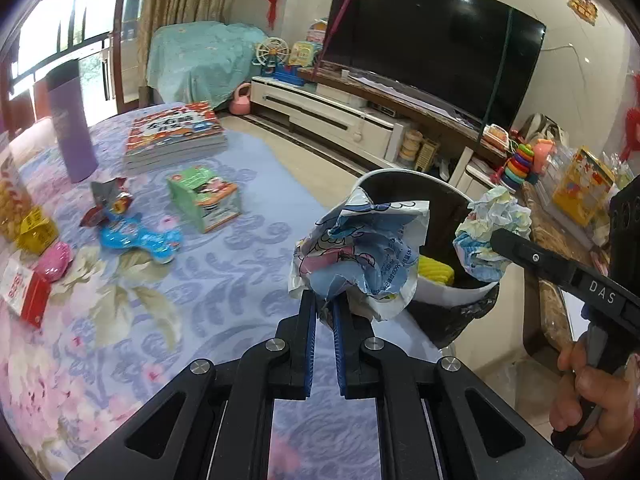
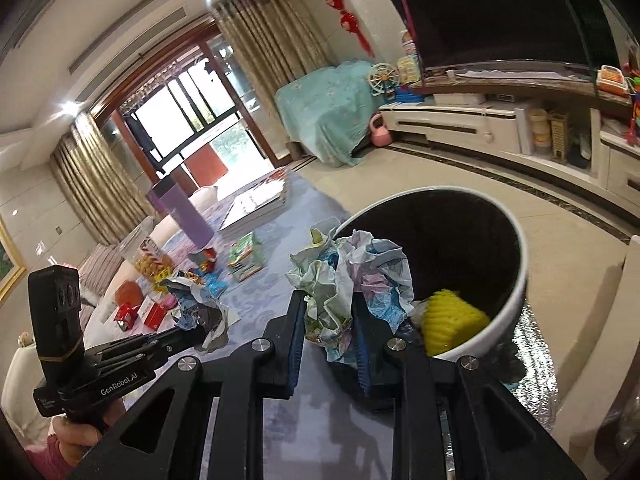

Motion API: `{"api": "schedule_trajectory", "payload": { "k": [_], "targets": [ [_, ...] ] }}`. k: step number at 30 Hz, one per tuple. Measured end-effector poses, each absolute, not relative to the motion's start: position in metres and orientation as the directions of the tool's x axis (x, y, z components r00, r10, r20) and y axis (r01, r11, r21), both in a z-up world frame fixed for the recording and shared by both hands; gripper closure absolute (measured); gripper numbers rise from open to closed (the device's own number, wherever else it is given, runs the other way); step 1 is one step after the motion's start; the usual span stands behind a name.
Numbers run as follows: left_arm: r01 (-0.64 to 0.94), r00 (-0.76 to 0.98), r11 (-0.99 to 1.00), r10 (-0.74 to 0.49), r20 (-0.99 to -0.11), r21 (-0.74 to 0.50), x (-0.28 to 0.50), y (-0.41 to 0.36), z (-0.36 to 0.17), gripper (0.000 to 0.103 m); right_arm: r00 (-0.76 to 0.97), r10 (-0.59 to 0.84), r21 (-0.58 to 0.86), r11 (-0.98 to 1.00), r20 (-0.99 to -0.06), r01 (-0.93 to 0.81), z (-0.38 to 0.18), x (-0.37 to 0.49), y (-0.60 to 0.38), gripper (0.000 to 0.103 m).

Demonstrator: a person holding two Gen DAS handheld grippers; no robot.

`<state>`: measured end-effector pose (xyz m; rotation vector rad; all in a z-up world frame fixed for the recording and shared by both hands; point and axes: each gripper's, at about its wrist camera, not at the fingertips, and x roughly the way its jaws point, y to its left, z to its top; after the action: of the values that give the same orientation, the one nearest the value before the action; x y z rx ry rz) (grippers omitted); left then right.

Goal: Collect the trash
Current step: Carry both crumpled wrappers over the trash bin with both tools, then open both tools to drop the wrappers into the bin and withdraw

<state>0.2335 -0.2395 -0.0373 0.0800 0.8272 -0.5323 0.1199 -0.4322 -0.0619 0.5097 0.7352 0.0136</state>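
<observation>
Two crumpled wrappers [image 1: 360, 248] [image 2: 348, 276], one per gripper [image 1: 325, 304] [image 2: 328, 320], beside bin [image 2: 516, 248].

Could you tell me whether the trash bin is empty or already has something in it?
Not empty: a yellow foam piece lies inside the bin. How full it is cannot be told; the interior is dark.

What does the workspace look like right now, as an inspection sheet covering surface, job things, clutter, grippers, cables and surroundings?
Surface: table under a floral cloth.
Job's things: trash bin, black-lined, beside the table edge, a yellow item inside; crumpled wrapper and crumpled paper ball held near its rim.
Clutter: book stack, purple bottle, green box, blue wrapper, red box.
Grippers: left gripper shut on the wrapper; right gripper shut on the paper ball.
Cables: nothing seen.
Surroundings: television, low cabinet, toys, curtained window.
</observation>
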Motion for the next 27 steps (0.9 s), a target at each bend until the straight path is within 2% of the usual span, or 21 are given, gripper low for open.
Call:
{"api": "schedule_trajectory", "payload": {
  "k": [27],
  "targets": [
    [0.563, 0.498, 0.822, -0.421, -0.758, -0.087, 0.285, -0.341, -0.054, 0.096, 0.707, 0.156, 0.432, 0.873, -0.689, 0.228, -0.074, 0.135, -0.487, 0.081]
  ]
}}
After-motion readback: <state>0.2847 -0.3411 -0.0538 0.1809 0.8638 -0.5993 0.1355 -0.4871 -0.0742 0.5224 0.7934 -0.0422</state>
